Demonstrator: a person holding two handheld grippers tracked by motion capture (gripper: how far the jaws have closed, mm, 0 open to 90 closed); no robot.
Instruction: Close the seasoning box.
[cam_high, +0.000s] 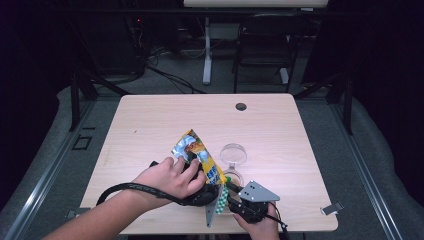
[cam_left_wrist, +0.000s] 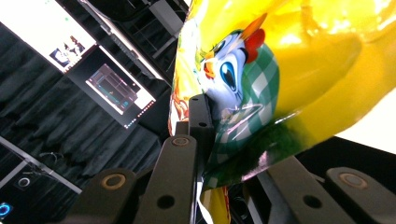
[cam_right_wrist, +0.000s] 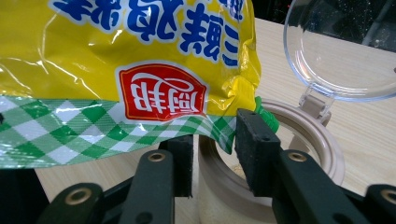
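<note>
A yellow snack bag (cam_high: 196, 152) with a green check bottom hangs tilted over a beige round container (cam_high: 234, 178), whose clear hinged lid (cam_high: 233, 154) stands open. My left gripper (cam_high: 210, 186), under the person's hand, is shut on the bag (cam_left_wrist: 289, 70); one black jaw presses the film and the other is hidden behind it. My right gripper (cam_high: 229, 199) sits at the container's near side, under its grey plate. In the right gripper view its jaws (cam_right_wrist: 212, 140) stand apart, with the bag's green check corner (cam_right_wrist: 224, 133) hanging between them, in front of the container rim (cam_right_wrist: 322, 149) and lid (cam_right_wrist: 341, 56).
The wooden table (cam_high: 150, 125) has a cable hole (cam_high: 241, 106) at the back and a metal clip (cam_high: 331, 208) at the front right edge. A chair (cam_high: 265, 45) and a desk leg stand beyond it. Lit screens (cam_left_wrist: 116, 88) hang in the dark background.
</note>
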